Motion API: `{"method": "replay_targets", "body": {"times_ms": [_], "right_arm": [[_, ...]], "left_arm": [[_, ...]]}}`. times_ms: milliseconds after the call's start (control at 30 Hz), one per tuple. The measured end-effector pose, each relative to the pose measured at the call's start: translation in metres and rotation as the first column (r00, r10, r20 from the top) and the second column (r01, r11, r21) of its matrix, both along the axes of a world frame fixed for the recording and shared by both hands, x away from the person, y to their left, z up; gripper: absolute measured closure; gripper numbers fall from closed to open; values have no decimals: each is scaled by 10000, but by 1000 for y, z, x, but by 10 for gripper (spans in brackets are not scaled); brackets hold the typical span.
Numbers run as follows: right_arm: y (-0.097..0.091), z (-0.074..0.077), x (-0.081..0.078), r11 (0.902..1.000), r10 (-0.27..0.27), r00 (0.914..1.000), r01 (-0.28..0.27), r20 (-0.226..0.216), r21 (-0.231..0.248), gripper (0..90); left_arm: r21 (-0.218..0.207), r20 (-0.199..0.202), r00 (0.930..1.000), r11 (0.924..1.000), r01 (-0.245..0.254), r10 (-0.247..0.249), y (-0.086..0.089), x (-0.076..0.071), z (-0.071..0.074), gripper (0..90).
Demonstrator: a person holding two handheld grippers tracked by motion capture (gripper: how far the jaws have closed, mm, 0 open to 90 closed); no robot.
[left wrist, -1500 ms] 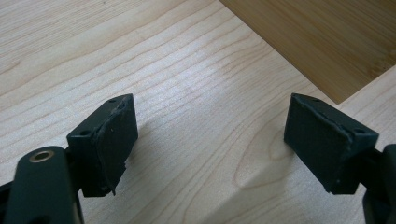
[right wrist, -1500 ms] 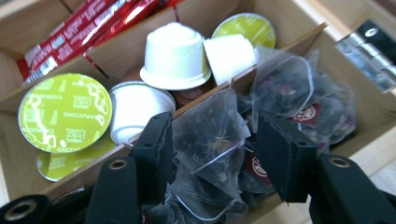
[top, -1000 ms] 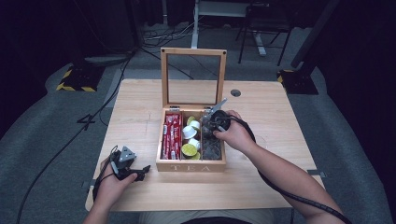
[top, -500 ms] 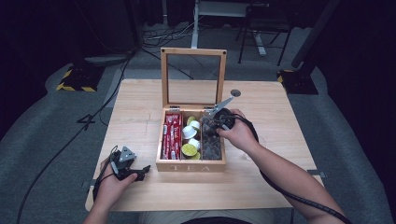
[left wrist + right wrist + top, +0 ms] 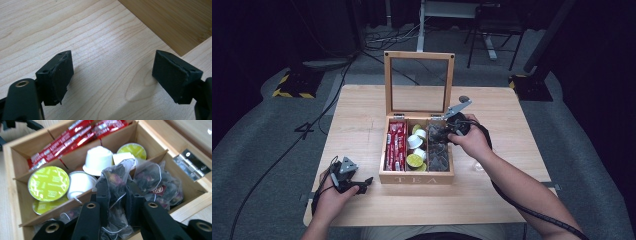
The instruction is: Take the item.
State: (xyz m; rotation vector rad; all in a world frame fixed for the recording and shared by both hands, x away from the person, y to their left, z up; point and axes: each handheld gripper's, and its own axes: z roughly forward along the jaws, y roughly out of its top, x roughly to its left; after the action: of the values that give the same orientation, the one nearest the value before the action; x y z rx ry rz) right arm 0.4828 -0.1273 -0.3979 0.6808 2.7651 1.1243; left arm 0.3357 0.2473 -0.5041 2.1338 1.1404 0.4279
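Note:
An open wooden tea box sits mid-table with its glass lid standing upright. My right gripper is over the box's right compartment, shut on a mesh tea bag of dried flowers. The bag is pinched between the two pads and sticks up above them. More tea bags lie below it in that compartment. My left gripper rests on the table left of the box's front corner. Its jaws are wide open with only bare wood between them, as the left gripper view shows.
The left compartment holds red sachets. The middle one holds green-lidded capsules and white capsules. Thin wooden dividers separate the compartments, and a metal hinge is on the back wall. Cables trail from both grippers.
The right hand has shifted slightly up and toward the back of the box with the tea bag in its jaws. The left hand has stayed put.

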Motion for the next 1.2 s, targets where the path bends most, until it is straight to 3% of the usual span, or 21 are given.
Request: {"method": "replay_targets", "body": {"times_ms": [433, 833, 1200], "right_arm": [[-18, 30, -17, 9929, -117, 9979, 39, 644, 1188, 764], [-50, 51, -33, 9894, -519, 9920, 354, 1150, 1412, 764], [-85, 61, -51, 9859, -848, 9873, 635, 1347, 1548, 761]], "left_arm": [[8, 8, 10000, 10000, -4, 4, 0, 1, 0, 175], [11, -64, 10000, 10000, -35, 35, -1, 3, 0, 159], [31, -35, 9999, 10000, -94, 94, -2, 2, 0, 159]]}}
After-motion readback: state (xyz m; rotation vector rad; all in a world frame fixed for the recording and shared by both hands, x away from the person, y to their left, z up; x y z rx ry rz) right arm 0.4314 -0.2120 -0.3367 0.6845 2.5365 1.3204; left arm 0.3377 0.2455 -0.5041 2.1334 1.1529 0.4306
